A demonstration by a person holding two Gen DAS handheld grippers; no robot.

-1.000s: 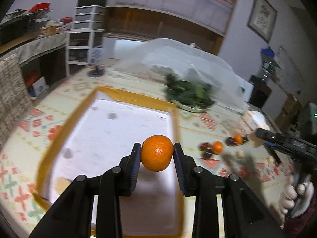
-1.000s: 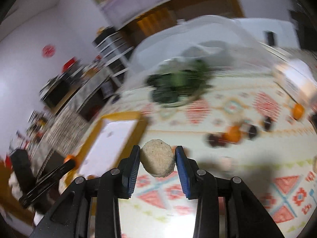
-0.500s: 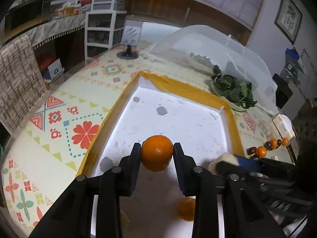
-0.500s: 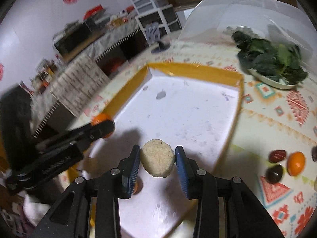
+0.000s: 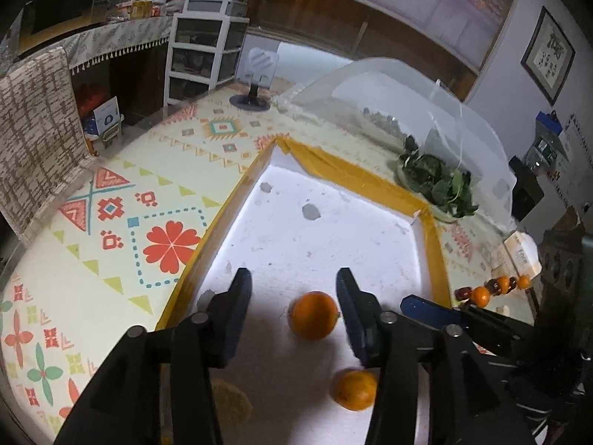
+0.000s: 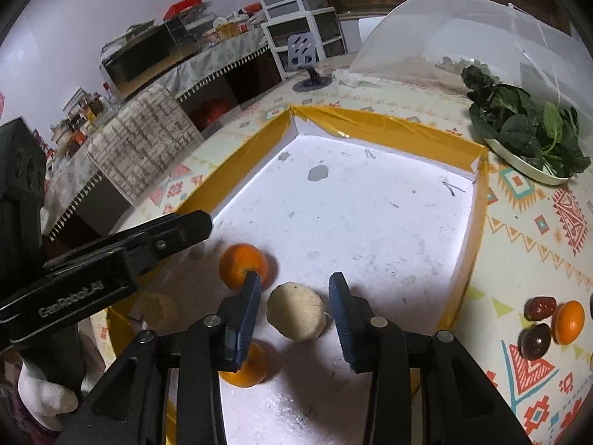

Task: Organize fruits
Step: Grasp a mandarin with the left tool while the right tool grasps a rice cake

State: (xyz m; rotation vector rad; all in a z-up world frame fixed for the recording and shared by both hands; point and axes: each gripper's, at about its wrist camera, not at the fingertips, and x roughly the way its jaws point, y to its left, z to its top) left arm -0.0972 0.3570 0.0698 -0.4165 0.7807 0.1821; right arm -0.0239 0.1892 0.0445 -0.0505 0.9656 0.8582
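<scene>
Fruits: two are being set down in the white tray with yellow taped walls, which lies on the patterned bench; more wait on the bench to the tray's right.
Tray: shallow, flat floor, low walls; round fruit will likely roll on it, so each piece wants a gentle release.
Left hand-held gripper: jaws have just been opening and stand apart; the mandarin sits on the tray floor between them, near the right pad, with no squeeze on it that I can see.
Right hand-held gripper: jaws have just been opening too; the pale round fruit rests on the tray between them, clear of both pads.
Mandarin: probably light, with a soft, slightly slick peel; take it across its widest part, with modest pressure.
Pale round fruit: matte, rough-looking skin, likely grippy; hold across the middle.
Second mandarin: lies in the tray nearer the camera.
Remaining fruits: small mandarin and dark red dates, close together; the dates look small and glossy, so likely slippery.
</scene>
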